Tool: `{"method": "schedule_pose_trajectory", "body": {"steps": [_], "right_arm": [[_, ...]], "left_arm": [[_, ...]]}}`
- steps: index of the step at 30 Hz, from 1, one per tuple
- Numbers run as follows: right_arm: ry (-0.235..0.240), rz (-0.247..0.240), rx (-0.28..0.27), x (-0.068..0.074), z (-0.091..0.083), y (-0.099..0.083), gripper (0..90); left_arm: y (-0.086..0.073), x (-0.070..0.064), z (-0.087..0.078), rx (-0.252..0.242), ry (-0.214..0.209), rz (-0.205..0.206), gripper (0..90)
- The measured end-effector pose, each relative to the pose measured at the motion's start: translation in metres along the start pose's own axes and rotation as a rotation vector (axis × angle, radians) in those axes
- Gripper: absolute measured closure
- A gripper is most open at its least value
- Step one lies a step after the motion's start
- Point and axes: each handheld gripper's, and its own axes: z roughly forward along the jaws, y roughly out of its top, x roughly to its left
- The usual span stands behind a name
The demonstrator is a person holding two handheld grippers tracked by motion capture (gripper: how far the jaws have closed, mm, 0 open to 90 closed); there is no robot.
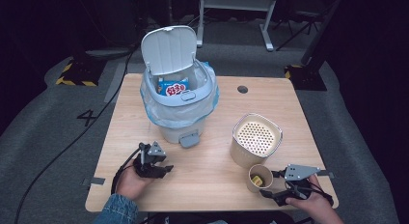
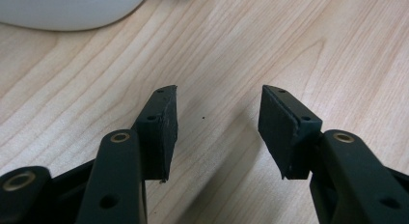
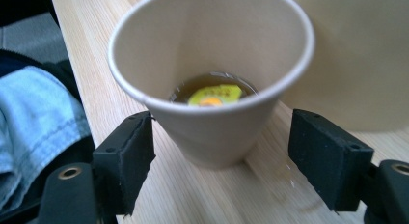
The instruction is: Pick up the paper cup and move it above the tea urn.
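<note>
left claw agape, right claw agape

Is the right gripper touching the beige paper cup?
Apart. The right gripper view shows the right gripper open around the beige paper cup, with bare table visible between each jaw and the cup wall.

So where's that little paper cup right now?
In the high view the paper cup stands near the table's front right edge, just in front of the perforated-top container, between the open jaws of the right hand-held gripper.
</note>
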Motion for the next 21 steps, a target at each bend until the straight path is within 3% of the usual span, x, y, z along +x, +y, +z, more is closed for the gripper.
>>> {"method": "schedule_pose_trajectory", "body": {"steps": [7,12,17,21], "right_arm": [[-0.008,-0.015,-0.087,0.004,0.008,0.002,23.5],[-0.011,-0.021,-0.126,0.006,0.015,0.001,23.5],[-0.014,-0.011,-0.128,0.007,0.021,-0.002,25.2],[-0.014,-0.008,-0.145,0.006,0.023,-0.004,27.3]], "left_arm": [[-0.005,0.006,0.000,-0.048,-0.007,-0.023,48.6],[-0.008,0.004,0.003,-0.069,0.037,0.027,45.6],[-0.010,0.004,0.004,-0.091,0.035,0.037,43.4],[-0.016,0.007,0.006,-0.144,0.026,0.048,41.6]]}}
